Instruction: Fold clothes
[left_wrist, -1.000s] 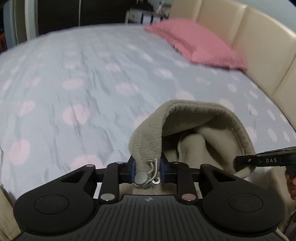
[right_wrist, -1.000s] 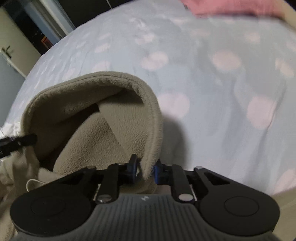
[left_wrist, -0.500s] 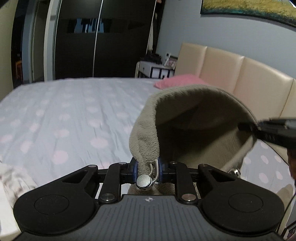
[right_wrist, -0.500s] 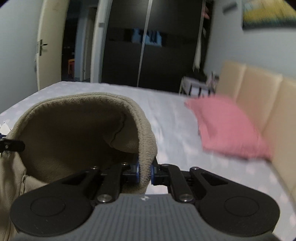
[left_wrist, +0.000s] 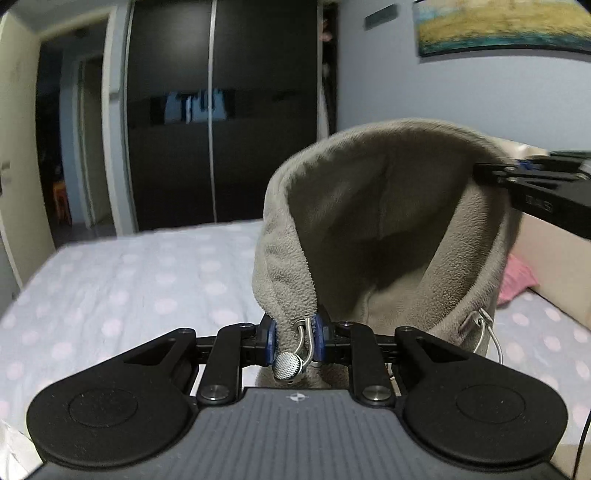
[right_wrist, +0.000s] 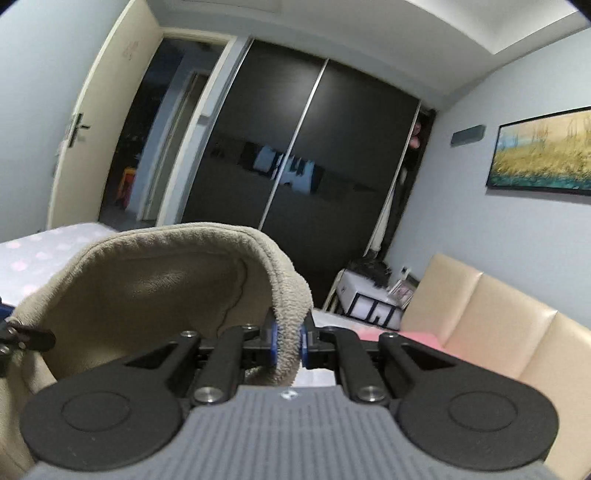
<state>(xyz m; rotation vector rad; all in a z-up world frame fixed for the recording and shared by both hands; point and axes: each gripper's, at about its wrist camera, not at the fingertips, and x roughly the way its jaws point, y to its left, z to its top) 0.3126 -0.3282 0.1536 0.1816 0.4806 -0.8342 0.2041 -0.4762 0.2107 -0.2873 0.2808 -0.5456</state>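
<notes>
A beige fleece hooded garment (left_wrist: 384, 221) hangs in the air, its hood rim stretched into an arch between my two grippers. My left gripper (left_wrist: 294, 341) is shut on one end of the rim, with a metal snap button and a cord loop (left_wrist: 484, 325) pinched at the pads. My right gripper (right_wrist: 287, 343) is shut on the other end of the rim of the fleece garment (right_wrist: 159, 284). In the left wrist view the right gripper (left_wrist: 484, 173) shows at the right edge; in the right wrist view the left gripper's fingertips (right_wrist: 33, 338) show at the left edge.
A bed (left_wrist: 122, 280) with a pale blue sheet with pink dots lies below. A pink pillow (left_wrist: 515, 282) rests by the cream padded headboard (right_wrist: 480, 314). Dark sliding wardrobe doors (left_wrist: 221, 129), an open doorway (right_wrist: 147, 147), a nightstand (right_wrist: 369, 299) and a wall painting (right_wrist: 543, 147) stand behind.
Both grippers have lifted the hood high off the bed and tilted up toward level, so the wardrobe and walls now fill the views. The right gripper has also rolled. Both grips held.
</notes>
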